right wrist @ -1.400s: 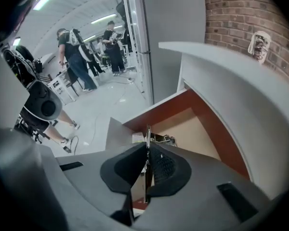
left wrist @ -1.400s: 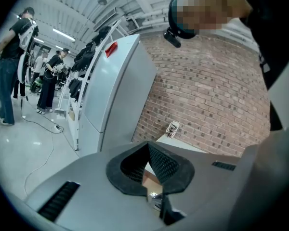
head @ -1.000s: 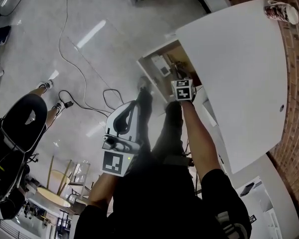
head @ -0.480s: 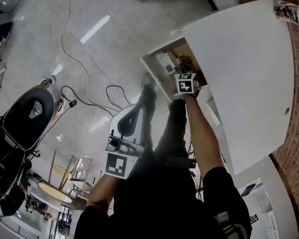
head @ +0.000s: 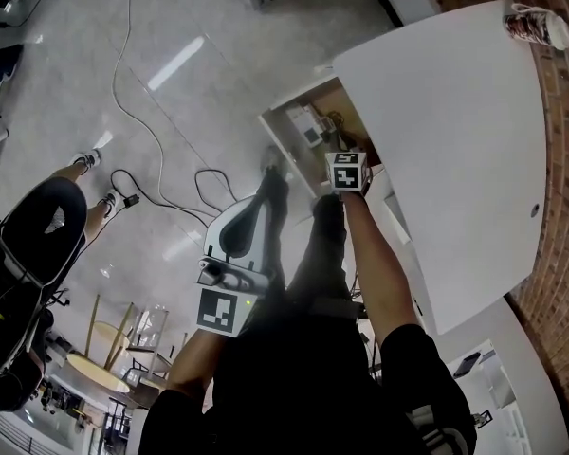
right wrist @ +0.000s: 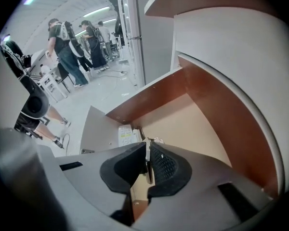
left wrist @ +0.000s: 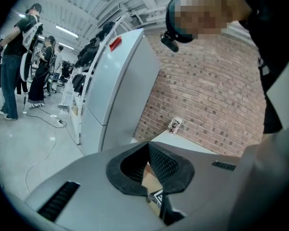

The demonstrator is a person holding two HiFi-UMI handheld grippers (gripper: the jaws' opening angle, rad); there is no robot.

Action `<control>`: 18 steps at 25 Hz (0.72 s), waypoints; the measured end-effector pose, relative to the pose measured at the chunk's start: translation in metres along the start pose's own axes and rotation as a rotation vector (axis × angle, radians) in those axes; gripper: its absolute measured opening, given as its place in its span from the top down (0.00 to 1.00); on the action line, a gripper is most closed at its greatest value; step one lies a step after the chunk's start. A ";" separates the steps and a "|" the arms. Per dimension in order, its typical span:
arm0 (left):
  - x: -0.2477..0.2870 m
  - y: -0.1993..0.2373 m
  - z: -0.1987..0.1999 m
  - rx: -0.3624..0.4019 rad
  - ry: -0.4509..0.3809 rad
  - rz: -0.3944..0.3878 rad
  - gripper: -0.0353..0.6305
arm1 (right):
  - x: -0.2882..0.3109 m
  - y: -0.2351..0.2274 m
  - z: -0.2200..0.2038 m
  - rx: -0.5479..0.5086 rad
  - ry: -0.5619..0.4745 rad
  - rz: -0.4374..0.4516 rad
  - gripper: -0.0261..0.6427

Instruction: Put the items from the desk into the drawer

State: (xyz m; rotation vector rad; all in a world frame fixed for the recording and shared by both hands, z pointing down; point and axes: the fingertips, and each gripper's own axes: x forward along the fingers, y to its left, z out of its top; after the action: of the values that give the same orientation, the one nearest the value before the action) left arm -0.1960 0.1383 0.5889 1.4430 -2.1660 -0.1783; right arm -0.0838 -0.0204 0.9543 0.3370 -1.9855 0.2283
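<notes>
Your right gripper (right wrist: 147, 146) sits over the open drawer (right wrist: 192, 124), jaws pinched on a thin item (right wrist: 147, 171) (too slim to name), probably to release it inside. Your left gripper (left wrist: 148, 148) hangs closed and empty. A cup (head: 536, 23) waits on the desk (head: 455, 131), upper right.

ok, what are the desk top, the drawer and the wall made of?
Desk top: smooth white matte board, likely laminate; even colour, no grain.
Drawer: brown wood-look sides and a pale tan bottom, probably laminated board.
Wall: exposed reddish brick with pale mortar lines.
</notes>
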 end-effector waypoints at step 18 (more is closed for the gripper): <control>-0.022 -0.065 0.067 0.031 -0.143 -0.036 0.94 | -0.154 0.027 0.026 0.109 -0.099 0.161 0.96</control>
State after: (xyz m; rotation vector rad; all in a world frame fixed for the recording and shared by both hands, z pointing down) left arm -0.1691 0.1189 0.4989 1.5292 -2.2664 -0.2700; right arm -0.0539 0.0172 0.8036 0.2624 -2.1051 0.4310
